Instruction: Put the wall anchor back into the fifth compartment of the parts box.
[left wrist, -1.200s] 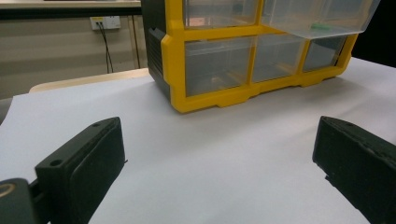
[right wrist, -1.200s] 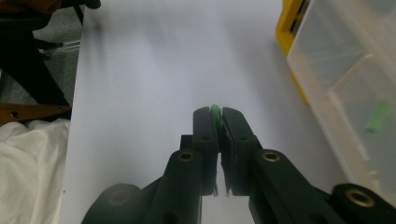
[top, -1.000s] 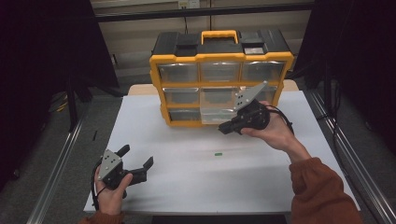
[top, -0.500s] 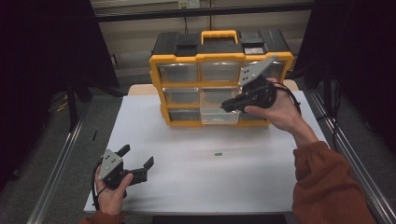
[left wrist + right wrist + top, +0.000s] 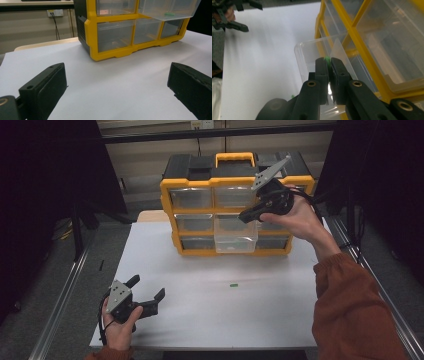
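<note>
Yellow drawer cabinet (image 5: 235, 205) at far edge of white table (image 5: 210, 320), one clear drawer (image 5: 235, 240) pulled out.
Right gripper (image 5: 248, 215) above open drawer, pinching small green piece (image 5: 327, 60); possibly another green piece (image 5: 169, 14) inside drawer. Left gripper (image 5: 145, 292) spread wide, low at table's near left. Green bit (image 5: 233, 284) on table.

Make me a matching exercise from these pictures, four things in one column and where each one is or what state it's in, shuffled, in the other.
Things:
1. left gripper
2. right gripper
3. open clear drawer
4. green piece on the table

States:
A. pulled out of the yellow organizer
B. loose on the white surface
C. jaws wide apart, low near the table
D. pinching a small green piece over the drawer

Pairs: 1-C, 2-D, 3-A, 4-B
</note>
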`<state>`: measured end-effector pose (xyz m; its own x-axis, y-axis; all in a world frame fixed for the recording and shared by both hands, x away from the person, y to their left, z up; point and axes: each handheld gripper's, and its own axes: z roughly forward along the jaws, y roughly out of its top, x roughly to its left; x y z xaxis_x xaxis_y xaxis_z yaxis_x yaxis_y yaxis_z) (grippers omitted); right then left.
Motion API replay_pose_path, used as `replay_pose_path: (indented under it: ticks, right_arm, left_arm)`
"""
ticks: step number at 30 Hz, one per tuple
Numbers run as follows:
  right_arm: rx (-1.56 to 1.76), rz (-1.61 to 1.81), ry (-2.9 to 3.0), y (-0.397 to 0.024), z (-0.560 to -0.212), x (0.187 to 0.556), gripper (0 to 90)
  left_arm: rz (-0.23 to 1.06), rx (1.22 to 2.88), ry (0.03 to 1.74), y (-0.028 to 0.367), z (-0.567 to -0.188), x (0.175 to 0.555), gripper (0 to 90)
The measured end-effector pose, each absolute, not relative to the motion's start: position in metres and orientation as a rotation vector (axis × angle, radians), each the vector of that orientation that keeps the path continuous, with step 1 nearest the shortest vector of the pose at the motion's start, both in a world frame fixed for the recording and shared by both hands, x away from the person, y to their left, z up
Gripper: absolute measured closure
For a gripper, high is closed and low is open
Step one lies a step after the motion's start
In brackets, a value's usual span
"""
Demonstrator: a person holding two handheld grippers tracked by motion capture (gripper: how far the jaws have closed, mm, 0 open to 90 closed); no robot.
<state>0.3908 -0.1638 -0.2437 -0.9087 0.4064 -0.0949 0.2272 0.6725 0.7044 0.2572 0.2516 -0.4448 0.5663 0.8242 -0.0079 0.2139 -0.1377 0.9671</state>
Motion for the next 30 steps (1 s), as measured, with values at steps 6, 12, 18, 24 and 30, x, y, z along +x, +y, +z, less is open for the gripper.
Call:
replay_pose_path:
  ticks: [6,12,18,24,30]
  right_arm:
    - [0.521,0.922,2.718,-0.150,-0.249,0.401,84.9]
    - [0.567,0.841,2.758,-0.144,-0.260,0.410,84.8]
    - [0.607,0.781,2.779,-0.141,-0.266,0.416,83.9]
    - [0.639,0.782,2.726,-0.141,-0.269,0.415,44.6]
    - [0.610,0.857,2.725,-0.144,-0.266,0.408,11.9]
  left_arm:
    - [0.667,1.662,0.878,0.252,-0.445,0.257,2.4]
    - [0.664,1.660,0.882,0.252,-0.445,0.257,2.4]
    - [0.669,1.662,0.889,0.252,-0.445,0.258,2.4]
    - [0.667,1.659,0.889,0.252,-0.445,0.257,2.4]
    - [0.664,1.659,0.893,0.252,-0.445,0.258,2.4]
